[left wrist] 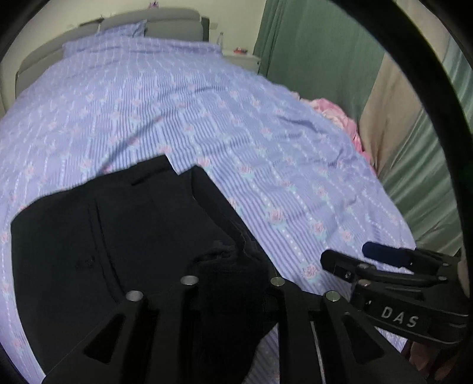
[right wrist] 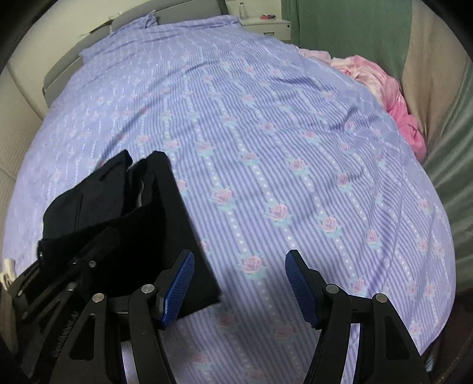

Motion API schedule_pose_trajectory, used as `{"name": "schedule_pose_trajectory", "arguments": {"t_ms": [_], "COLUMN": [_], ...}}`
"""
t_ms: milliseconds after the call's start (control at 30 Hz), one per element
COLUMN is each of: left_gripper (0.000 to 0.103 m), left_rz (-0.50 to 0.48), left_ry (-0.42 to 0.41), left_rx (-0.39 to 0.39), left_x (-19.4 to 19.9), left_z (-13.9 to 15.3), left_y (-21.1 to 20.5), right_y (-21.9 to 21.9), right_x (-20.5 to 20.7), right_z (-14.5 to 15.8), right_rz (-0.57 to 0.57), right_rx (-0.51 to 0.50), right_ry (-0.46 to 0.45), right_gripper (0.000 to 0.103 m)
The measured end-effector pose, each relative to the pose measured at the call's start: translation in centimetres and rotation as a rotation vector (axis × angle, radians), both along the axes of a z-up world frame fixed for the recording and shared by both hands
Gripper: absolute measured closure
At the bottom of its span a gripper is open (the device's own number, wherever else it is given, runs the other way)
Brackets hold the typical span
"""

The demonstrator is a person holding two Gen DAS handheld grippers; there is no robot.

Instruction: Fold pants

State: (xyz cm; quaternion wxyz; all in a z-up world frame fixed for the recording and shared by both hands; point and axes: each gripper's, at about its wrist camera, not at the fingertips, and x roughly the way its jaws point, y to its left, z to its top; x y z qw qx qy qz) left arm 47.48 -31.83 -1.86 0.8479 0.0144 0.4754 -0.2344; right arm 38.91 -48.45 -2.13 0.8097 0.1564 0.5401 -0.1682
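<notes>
While the black pants (right wrist: 124,224) lie partly folded at the near left of the bed (right wrist: 266,133), dark cloth bunches up between the left gripper (left wrist: 233,283) fingers, which look clamped on it, though their tips are hidden. Just beside the pants, the right gripper (right wrist: 239,283) hovers over bare sheet with its blue-padded fingers (right wrist: 177,286) wide apart. A crumpled pink blanket (right wrist: 390,97) sits along the bed's far right edge against green curtains (right wrist: 348,26), with a white nightstand (right wrist: 266,25) and a grey headboard (left wrist: 177,22) beyond.
</notes>
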Motion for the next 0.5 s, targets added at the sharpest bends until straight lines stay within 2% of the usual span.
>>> {"name": "schedule_pose_trajectory", "arguments": {"t_ms": [67, 167, 200, 333, 400, 500], "left_gripper": [0.065, 0.042, 0.038, 0.038, 0.028, 0.025], "left_rz": [0.002, 0.012, 0.019, 0.051, 0.095, 0.141], "left_ry": [0.032, 0.024, 0.019, 0.029, -0.002, -0.05], "left_rx": [-0.002, -0.014, -0.026, -0.031, -0.029, -0.062], "left_x": [0.0, -1.1, -1.5, -3.2, -3.7, -4.5], "left_z": [-0.1, 1.1, 1.6, 3.0, 4.0, 6.0], "left_y": [-0.3, 0.6, 1.0, 3.6, 4.5, 6.6], "right_y": [-0.2, -0.5, -0.6, -0.5, 0.1, 1.3], "right_x": [0.2, 0.3, 0.4, 0.5, 0.9, 1.9], "right_z": [-0.2, 0.0, 0.2, 1.2, 1.8, 2.4], "right_rz": [0.008, 0.016, 0.02, 0.05, 0.09, 0.13], "right_rx": [-0.007, -0.018, -0.022, -0.015, 0.032, 0.071], "right_ry": [0.013, 0.013, 0.011, -0.026, -0.066, -0.102], "right_gripper": [0.038, 0.038, 0.038, 0.038, 0.038, 0.038]}}
